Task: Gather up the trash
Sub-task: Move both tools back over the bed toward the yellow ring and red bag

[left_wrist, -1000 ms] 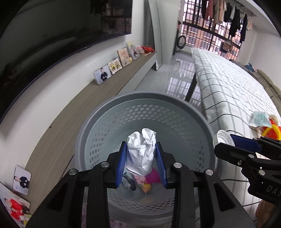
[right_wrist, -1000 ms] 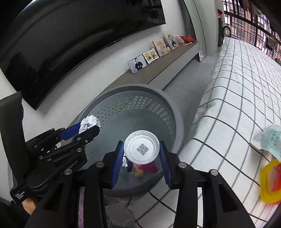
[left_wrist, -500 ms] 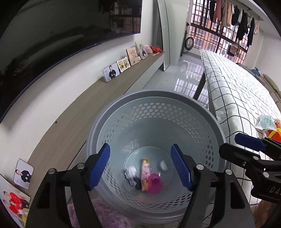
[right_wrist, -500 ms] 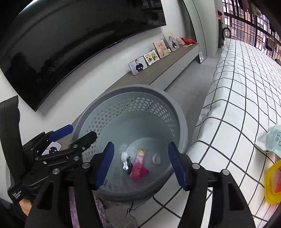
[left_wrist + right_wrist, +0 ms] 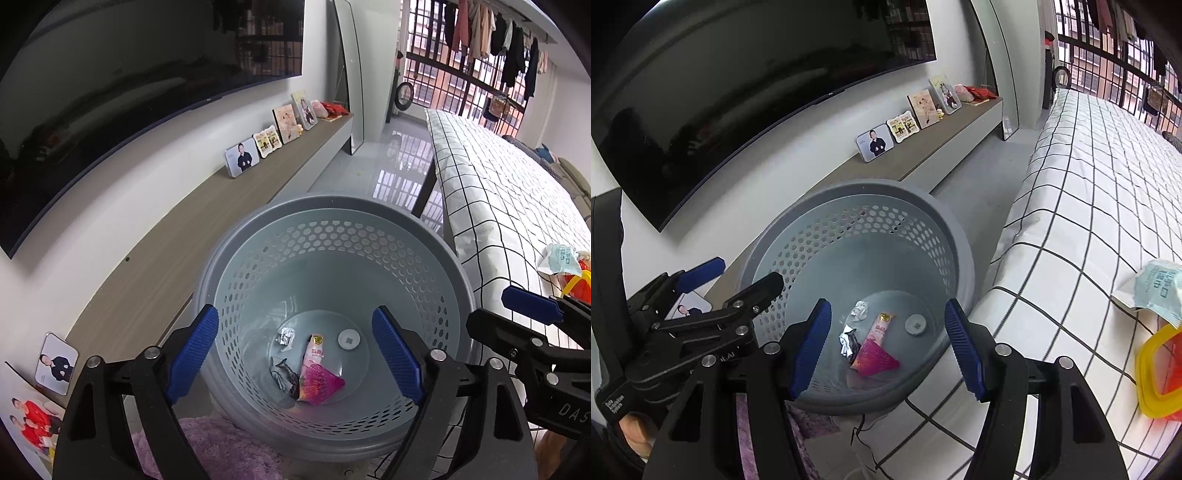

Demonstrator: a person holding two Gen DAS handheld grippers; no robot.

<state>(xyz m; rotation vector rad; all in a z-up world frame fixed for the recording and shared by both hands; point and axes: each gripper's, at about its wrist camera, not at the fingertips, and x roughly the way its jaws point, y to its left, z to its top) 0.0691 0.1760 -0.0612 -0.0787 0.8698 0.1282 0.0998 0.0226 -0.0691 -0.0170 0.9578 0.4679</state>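
Left wrist view looks straight down into the bin (image 5: 334,236), a grey perforated basket standing between the shelf (image 5: 207,206) and the bed (image 5: 509,206). The left gripper (image 5: 295,350) hangs over the bin mouth with its jaws spread wide and nothing between them; the right gripper (image 5: 886,343) is likewise spread and empty above the same opening. On the bin floor I count four pieces of trash: one crumpled paper ball (image 5: 286,336), one pink snack wrapper (image 5: 317,376), one white round lid (image 5: 348,338) and one dark crushed scrap (image 5: 282,376). Judging by this, the drop step is finished for both tools, and the task is part way through, because more litter lies on the bed: one pale blue packet (image 5: 1156,291) and one yellow-rimmed thing with red inside (image 5: 1160,373), two items, close together near the bed edge. The next move calls for swinging a gripper, most likely the right one as it is nearer, away from the bin and over to the bed, then lowering the open jaws around the packet's edge before closing. The packet looks thin and flat, so it may slip unless pinched at a raised corner.
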